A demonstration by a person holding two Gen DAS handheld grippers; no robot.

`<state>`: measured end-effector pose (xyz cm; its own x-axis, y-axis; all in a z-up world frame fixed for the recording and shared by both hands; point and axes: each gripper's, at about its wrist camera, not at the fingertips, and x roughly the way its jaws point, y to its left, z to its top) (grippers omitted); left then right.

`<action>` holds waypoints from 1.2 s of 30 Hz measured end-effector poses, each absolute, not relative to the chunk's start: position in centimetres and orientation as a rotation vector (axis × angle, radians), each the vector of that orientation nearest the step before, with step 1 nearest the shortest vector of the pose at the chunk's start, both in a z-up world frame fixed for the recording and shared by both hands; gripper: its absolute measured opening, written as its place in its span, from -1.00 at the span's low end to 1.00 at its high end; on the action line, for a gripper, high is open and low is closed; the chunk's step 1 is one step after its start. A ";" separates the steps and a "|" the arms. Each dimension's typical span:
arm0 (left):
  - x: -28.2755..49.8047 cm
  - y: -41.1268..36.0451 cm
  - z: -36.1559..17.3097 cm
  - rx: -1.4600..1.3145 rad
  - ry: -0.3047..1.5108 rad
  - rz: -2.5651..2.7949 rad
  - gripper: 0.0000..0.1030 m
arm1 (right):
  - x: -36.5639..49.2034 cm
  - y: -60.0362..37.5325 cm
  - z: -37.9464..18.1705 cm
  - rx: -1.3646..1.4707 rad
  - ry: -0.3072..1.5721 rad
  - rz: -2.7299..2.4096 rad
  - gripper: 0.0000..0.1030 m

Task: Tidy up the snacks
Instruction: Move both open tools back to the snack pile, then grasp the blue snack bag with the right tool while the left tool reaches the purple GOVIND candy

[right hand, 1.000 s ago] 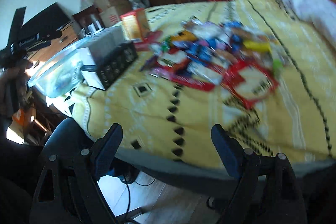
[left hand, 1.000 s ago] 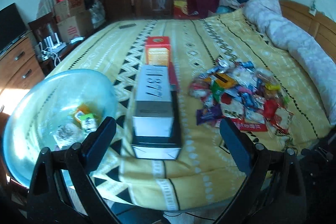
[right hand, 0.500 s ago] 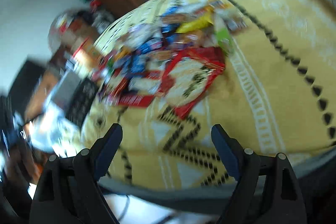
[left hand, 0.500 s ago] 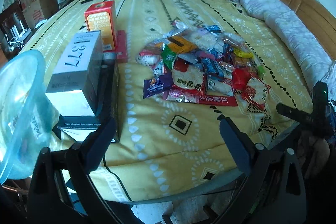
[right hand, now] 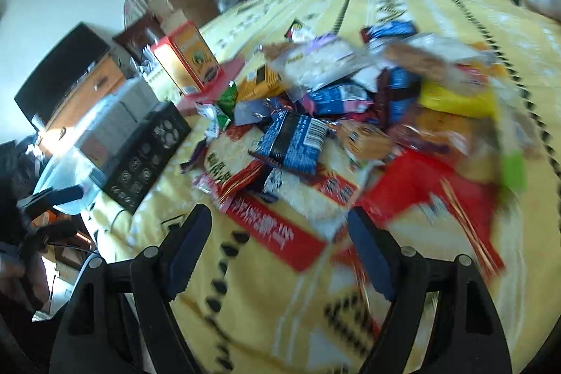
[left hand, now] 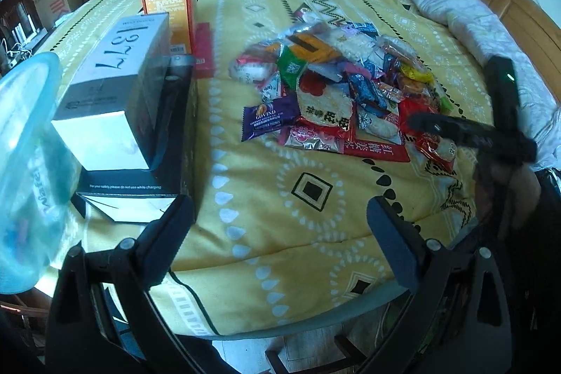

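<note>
Snack pile heaped mid-bed on the yellow bedspread. Right gripper over its near edge, jaws wide though just narrowing, nothing between them; left gripper open and empty too. Likely slip — pinching several overlapping wrappers at once, or snagging the cloth beneath. Stacked boxes at nine o'clock of the pile, blue bowl beyond — a detour for any carry.
</note>
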<state>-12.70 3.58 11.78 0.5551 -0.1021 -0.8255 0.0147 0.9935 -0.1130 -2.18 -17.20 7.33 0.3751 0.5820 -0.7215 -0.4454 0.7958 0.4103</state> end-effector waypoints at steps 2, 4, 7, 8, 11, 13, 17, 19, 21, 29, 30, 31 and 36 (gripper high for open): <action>-12.7 3.8 11.6 -0.111 0.986 -0.071 0.93 | 0.3 -16.5 6.2 0.219 1.039 0.657 0.61; -12.7 3.9 11.6 -0.119 0.987 -0.073 0.93 | 2.5 -16.0 5.4 0.304 1.064 0.647 0.61; -12.6 3.6 11.7 -0.110 0.988 -0.086 0.93 | 4.5 -14.2 4.6 0.321 1.089 0.638 0.48; -12.5 3.4 11.7 -0.106 0.986 -0.091 0.93 | 4.9 -13.5 4.3 0.313 1.098 0.638 0.34; -12.3 2.7 11.9 -0.110 0.977 -0.119 0.93 | 4.8 -12.8 3.9 0.274 1.095 0.599 -0.04; -12.1 2.0 11.9 -0.107 0.969 -0.143 0.93 | 4.1 -13.0 4.2 0.290 1.079 0.597 -0.04; -11.0 0.8 10.6 -0.130 0.990 -0.197 0.91 | -0.3 -15.3 6.7 0.274 0.992 0.622 -0.04; -10.2 0.4 9.6 -0.127 1.003 -0.210 0.88 | -2.9 -16.9 7.6 0.271 0.966 0.617 -0.04; -9.0 0.9 8.9 -0.155 1.002 -0.180 0.88 | -5.6 -18.5 7.6 0.288 0.977 0.611 -0.04; -2.8 1.3 7.0 -0.201 0.943 -0.023 0.89 | -11.1 -21.3 5.7 0.294 1.040 0.590 -0.04; -2.2 1.2 6.7 -0.190 0.932 0.003 0.89 | -11.1 -21.3 5.7 0.297 1.038 0.593 -0.04; -1.5 1.3 6.3 -0.185 0.926 0.034 0.89 | -11.0 -21.3 5.8 0.296 1.033 0.595 -0.04; 1.1 1.9 3.7 -0.206 0.956 0.061 0.89 | -10.8 -21.4 6.0 0.293 1.029 0.607 -0.04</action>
<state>1.05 1.87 3.74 0.5768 -0.0392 -0.8160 -0.1422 0.9788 -0.1476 -10.80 -21.45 6.03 0.3723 0.5976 -0.7102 -0.3326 0.8002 0.4990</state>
